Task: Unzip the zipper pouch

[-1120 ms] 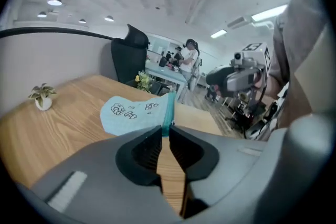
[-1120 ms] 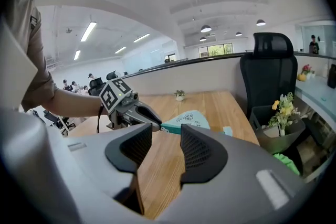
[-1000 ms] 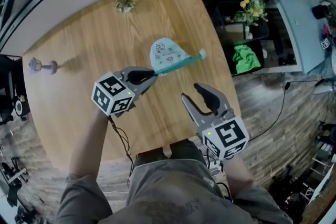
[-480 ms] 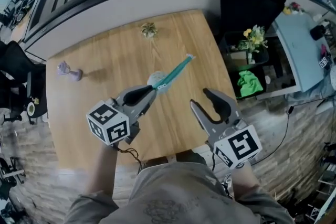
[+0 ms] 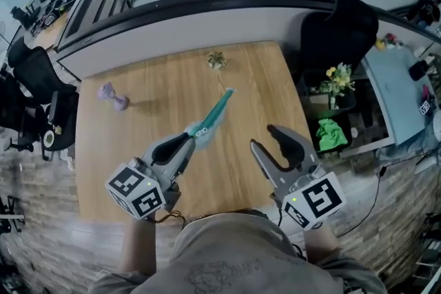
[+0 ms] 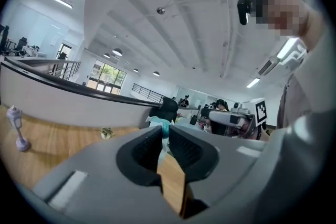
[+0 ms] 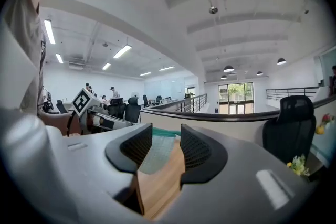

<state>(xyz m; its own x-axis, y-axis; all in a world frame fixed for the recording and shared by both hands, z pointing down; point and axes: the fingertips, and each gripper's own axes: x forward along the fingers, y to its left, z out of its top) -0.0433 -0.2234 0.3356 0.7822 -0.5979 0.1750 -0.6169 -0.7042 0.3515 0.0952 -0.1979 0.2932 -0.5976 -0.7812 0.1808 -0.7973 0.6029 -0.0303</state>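
Currently: left gripper (image 5: 195,135) has its fingers (image 6: 144,147) nearly together, pinching one end of the zipper pouch (image 5: 215,113). The left gripper view shows pale fabric with a teal edge caught between the pads and sticking out past the tips.

The pouch is up off the desk (image 5: 138,141), not lying on it. It's edge-on to the head view, so it reads as a thin teal strip running from the left fingertips up and to the right. The far end hangs free with nothing on it. Can't make out the zipper pull in any view.

Right gripper (image 5: 263,136) sits beside the left, on the person's right. Its fingers (image 7: 202,149) are spread with nothing between the pads. In the right gripper view the pouch shows through the gap, out past the tips and off to the left-gripper side, and neither pad touches it. In the head view the right fingertips are near the pinched end of the pouch but clearly apart from it.

Further out on the desk: a small purple figurine (image 5: 112,96) towards the left edge and a small potted plant (image 5: 216,60) near the far edge, both well apart from the pouch.

Off the desk to the right: a black chair (image 5: 337,27), a bunch of flowers (image 5: 337,81) and a green cloth (image 5: 329,133). Beyond the desk is a curved railing, with open office space behind it.
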